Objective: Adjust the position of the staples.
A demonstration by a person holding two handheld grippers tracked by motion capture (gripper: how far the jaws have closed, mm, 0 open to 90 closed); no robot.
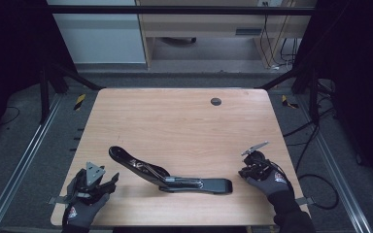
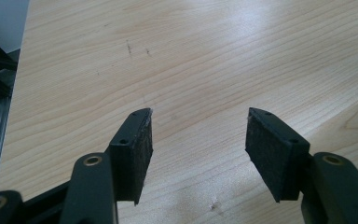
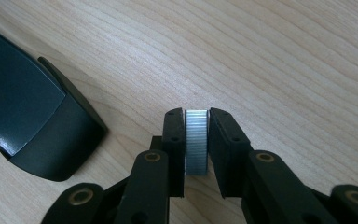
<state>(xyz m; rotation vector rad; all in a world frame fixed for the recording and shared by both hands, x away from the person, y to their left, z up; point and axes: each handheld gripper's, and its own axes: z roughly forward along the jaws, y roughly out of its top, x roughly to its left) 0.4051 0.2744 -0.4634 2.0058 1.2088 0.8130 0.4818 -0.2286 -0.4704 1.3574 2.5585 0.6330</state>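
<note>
- Your right gripper (image 3: 196, 140) pinches a strip of staples (image 3: 196, 142) between its two pads, the ribbed silver block standing on edge just above the table (image 3: 284, 56); the jaws press on both long flanks.
- The strip is likely light and stiff but brittle: staples are only glued side by side, so a hard squeeze or a twist could snap it. Holding it by the flat flanks near the middle, as you do now, looks the safest place.
- Just beside that gripper lies the black stapler (image 1: 170, 175), swung open, its upper arm raised toward your left and the base flat on the wood near the front edge.
- The stapler looks heavy, rigid and glossy, so slippery; take it by the base.
- Your left gripper (image 2: 198, 135) is spread wide over bare wood, holding nothing.
</note>
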